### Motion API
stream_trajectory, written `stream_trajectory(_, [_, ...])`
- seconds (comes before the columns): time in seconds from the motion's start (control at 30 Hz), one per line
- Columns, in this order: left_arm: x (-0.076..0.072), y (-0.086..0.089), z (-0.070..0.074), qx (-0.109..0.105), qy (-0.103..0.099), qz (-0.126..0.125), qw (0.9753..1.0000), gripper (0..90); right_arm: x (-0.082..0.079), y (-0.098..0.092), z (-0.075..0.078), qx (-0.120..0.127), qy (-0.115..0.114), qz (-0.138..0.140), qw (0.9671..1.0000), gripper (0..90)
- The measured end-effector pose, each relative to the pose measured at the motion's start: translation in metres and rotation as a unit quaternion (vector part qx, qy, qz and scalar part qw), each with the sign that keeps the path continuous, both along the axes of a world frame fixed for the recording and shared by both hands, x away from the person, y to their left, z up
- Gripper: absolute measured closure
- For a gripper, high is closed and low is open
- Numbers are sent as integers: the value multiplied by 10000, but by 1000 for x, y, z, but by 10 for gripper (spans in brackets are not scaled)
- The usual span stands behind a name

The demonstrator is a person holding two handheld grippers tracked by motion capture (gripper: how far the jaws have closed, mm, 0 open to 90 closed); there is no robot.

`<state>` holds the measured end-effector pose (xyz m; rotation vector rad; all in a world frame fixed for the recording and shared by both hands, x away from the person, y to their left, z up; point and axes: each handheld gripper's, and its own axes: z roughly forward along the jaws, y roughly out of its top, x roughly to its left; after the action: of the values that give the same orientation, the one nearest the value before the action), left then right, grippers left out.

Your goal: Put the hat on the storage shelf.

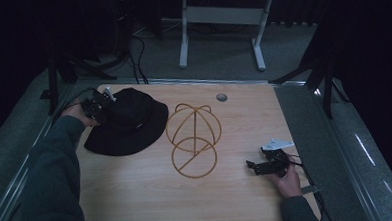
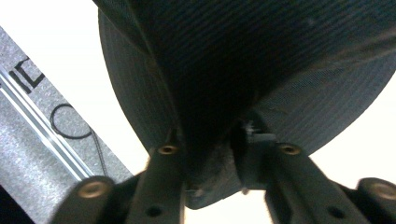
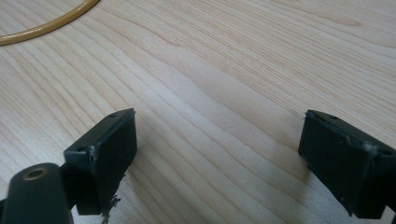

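Observation:
A black bucket hat (image 1: 127, 122) lies on the left part of the wooden table (image 1: 137, 193). My left gripper (image 1: 97, 107) is at the hat's far left brim and is shut on it; in the left gripper view the dark fabric (image 2: 243, 70) is pinched between the two jaws (image 2: 210, 158). A gold wire hat stand (image 1: 193, 136) sits at the table's middle, just right of the hat. My right gripper (image 1: 259, 166) rests low near the table's right front, open, with bare wood between its fingers (image 3: 109, 149). A curve of the gold wire (image 3: 46, 25) shows at the top left of the right gripper view.
A small grey round cap (image 1: 222, 97) is set in the table near its far edge. A white metal frame (image 1: 220, 19) stands on the floor beyond the table. Black tripod legs (image 1: 328, 79) flank the table on both sides.

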<state>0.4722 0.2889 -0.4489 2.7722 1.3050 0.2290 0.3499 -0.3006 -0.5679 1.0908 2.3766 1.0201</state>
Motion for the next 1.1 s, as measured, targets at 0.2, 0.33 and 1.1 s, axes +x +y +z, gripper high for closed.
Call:
stream_trajectory(0.2, [-5, -6, 2, -65, 129, -367, 9992, 869, 0, 0, 0, 0, -2, 1, 10000, 114])
stream_trajectory(0.33, [-7, -8, 4, -113, 165, -504, 9985, 874, 0, 0, 0, 0, -1, 0, 10000, 114])
stream_trajectory(1.1, [-27, -15, 21, -510, 132, -1054, 9930, 882, 0, 0, 0, -1, -2, 0, 10000, 114])
